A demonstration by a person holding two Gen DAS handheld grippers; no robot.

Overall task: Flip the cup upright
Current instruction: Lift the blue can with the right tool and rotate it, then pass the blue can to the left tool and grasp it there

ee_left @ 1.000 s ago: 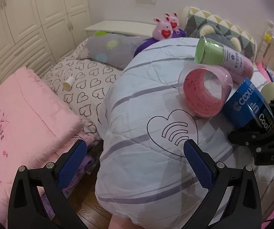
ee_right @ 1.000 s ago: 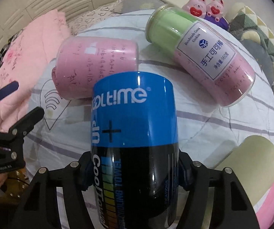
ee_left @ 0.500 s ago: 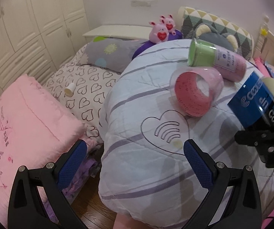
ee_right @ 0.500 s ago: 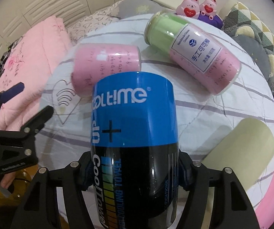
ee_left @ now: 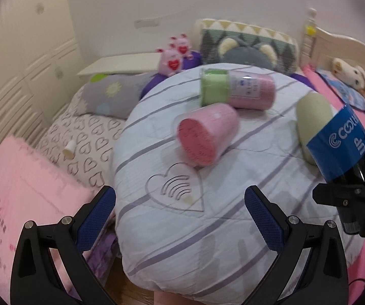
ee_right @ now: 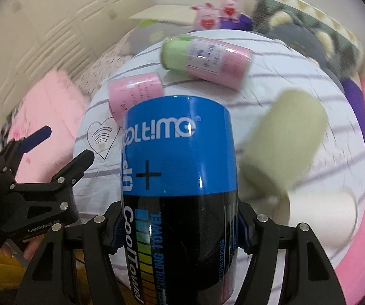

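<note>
Blue and black, the cylindrical cup printed "Cooltime" and "CoolTowel" sits clamped between the two fingers of the right claw, held off the bedding and pointing forward along the fingers, its blue end farthest from the camera. From the left wrist view the same cup appears at the right edge, tilted up and to the left above the bed, with the right claw closed around its dark lower part. The left claw hangs over the near edge of a white quilt with lilac stripes, its blue-padded fingers spread wide with nothing between them. On the quilt lies a pink cup on its side, its mouth turned toward the left camera, just beyond a heart outline stitched into the fabric. Touching or nearly touching it behind is a longer container with a green end and a pink labelled body, also on its side. A pale olive cylinder lies to the right, near the held cup. Farther back are two pink plush toys with red hearts, a grey bear-faced pillow and a grey pillow; a pink blanket covers the left side. Parts of the right wrist view are blurred.
</note>
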